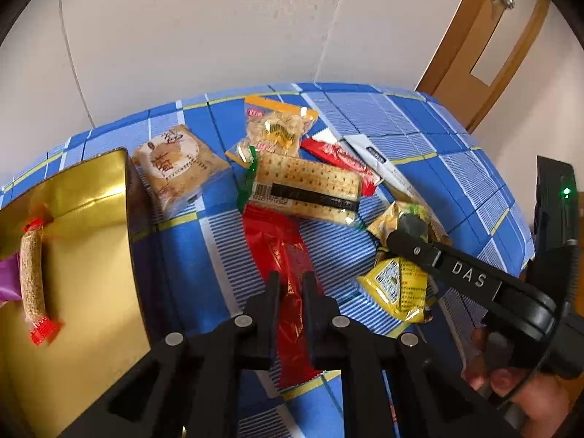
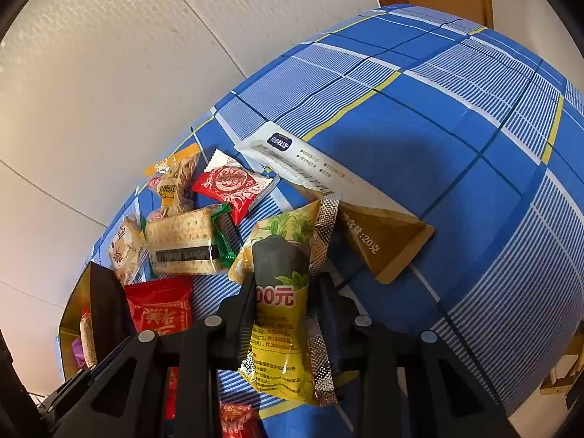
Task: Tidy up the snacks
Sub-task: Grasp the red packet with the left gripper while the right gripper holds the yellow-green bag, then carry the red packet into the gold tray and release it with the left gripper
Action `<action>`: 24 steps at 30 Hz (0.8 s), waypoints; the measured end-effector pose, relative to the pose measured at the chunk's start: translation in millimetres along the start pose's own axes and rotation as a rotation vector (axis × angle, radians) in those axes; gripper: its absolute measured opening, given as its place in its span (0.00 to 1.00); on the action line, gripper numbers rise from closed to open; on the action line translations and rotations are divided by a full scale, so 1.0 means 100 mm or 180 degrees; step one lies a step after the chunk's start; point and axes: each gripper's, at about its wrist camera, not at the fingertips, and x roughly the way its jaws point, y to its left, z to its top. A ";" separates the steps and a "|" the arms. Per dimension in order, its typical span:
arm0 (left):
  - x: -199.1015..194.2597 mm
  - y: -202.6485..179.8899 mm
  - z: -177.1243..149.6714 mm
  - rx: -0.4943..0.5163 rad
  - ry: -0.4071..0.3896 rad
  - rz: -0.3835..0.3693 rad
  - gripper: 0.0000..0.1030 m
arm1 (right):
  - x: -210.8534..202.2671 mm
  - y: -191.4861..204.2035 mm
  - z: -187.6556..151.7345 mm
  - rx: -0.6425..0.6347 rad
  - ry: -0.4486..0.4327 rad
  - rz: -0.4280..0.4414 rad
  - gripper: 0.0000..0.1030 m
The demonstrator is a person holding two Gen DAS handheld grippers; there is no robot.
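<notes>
Here, at far left in the left wrist view, a gold box (image 1: 91,226) sits on the blue plaid cloth (image 1: 419,124) of the bench, holding a long grain bar (image 1: 32,273) with red-crimped ends beside a scrap of purple wrapper (image 1: 8,277). Just right of the box lies a square pastry packet (image 1: 179,168) printed with large brown Chinese characters. Next comes a clear-wrapped cracker sandwich pack (image 1: 310,189) with a barcode label and a green crimped end, lying partly on an orange-edged snack bag (image 1: 281,127); a red-and-white wafer packet (image 1: 343,160) and a long white sachet (image 1: 379,168) lie to its right.

The left claw (image 1: 291,284) has its fingers nearly together, clamped on a glossy red packet (image 1: 281,252) with gold characters that lies flat on the cloth.

Further right, the right claw (image 2: 284,288) is clamped on a yellow-green snack packet (image 2: 284,314) showing a dark bar, red print reading "00元", and a silver crimped seam. The packet stands roughly upright between the fingers; whether its lower end touches the cloth cannot be told. One finger bears the letters "DAS" in the left wrist view. Behind it the white sachet's brown end reads "20克".
</notes>
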 end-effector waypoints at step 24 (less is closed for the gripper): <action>0.29 -0.21 -0.11 0.0245 0.0094 0.0334 0.40 | -0.01 -0.02 0.01 0.0059 0.0004 0.0023 0.32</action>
